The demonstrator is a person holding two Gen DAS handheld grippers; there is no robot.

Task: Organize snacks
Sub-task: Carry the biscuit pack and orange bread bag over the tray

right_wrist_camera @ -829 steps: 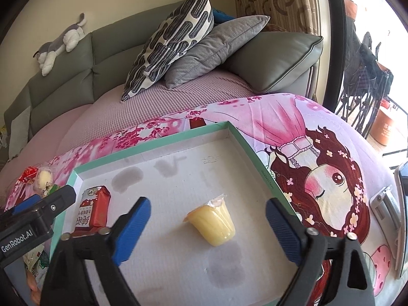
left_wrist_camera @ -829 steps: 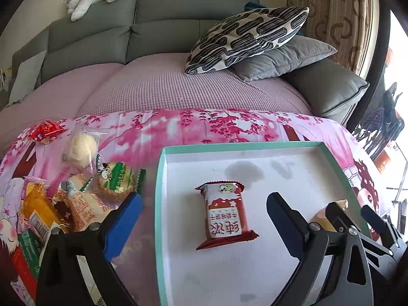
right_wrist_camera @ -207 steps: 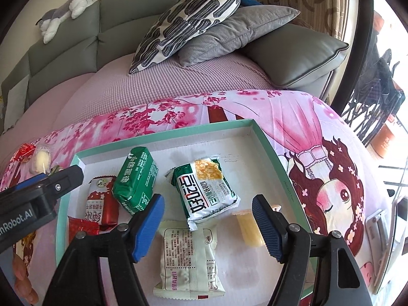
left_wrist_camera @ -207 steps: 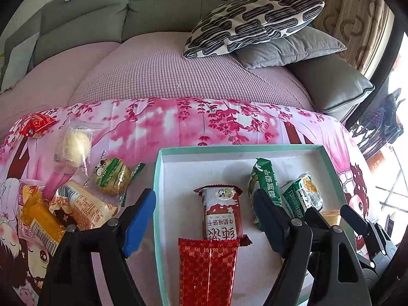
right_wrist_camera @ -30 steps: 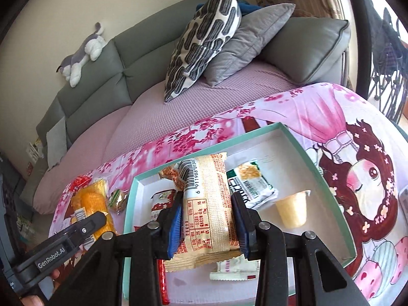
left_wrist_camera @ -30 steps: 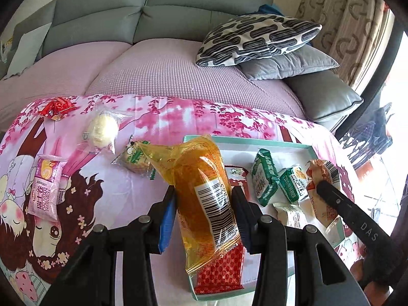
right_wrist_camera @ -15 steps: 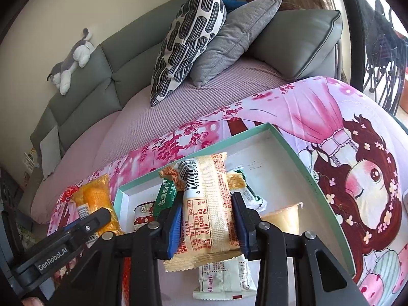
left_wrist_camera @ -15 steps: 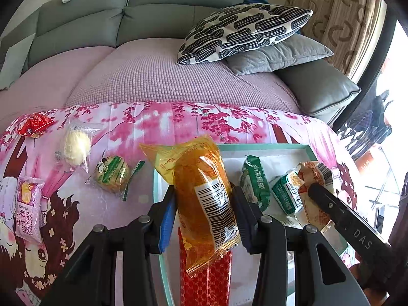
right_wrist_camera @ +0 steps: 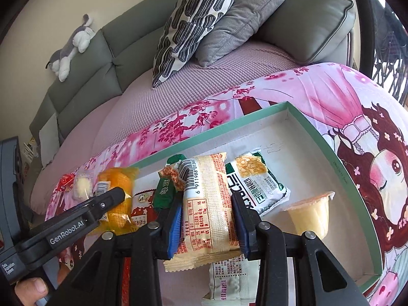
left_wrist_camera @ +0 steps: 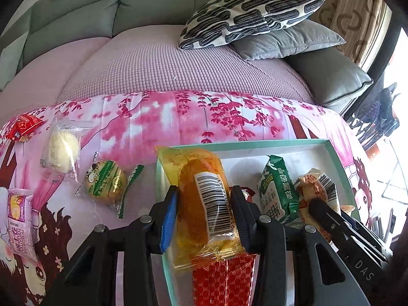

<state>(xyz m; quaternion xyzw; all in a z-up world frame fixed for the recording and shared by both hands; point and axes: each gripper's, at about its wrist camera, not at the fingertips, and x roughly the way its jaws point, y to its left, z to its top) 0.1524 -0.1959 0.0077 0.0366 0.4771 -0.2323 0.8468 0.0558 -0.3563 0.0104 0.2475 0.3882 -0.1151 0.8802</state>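
Note:
My left gripper (left_wrist_camera: 204,199) pinches an orange transparent packet (left_wrist_camera: 193,178) with a barcode, its jaws closing tighter on it. It hangs over the left end of the teal-rimmed white tray (left_wrist_camera: 255,144), above a red patterned packet (left_wrist_camera: 224,280). My right gripper (right_wrist_camera: 206,204) is shut on a beige barcode packet (right_wrist_camera: 206,178), held over the tray's (right_wrist_camera: 318,137) middle. Under and beside it lie a green packet (right_wrist_camera: 165,191), a white-and-green packet (right_wrist_camera: 255,186), a jelly cup (right_wrist_camera: 309,214) and a white packet (right_wrist_camera: 229,278).
On the pink printed cloth left of the tray lie a small red packet (left_wrist_camera: 23,126), a pale round cake (left_wrist_camera: 63,150), a green-labelled cake (left_wrist_camera: 105,183) and a pink packet (left_wrist_camera: 19,219). Behind is a sofa with pillows (left_wrist_camera: 250,12). The tray's right part (right_wrist_camera: 344,242) is bare.
Both grippers have come lower and closer to the tray with their packets. The left one has shifted right, from the cloth side to over the tray's left end.

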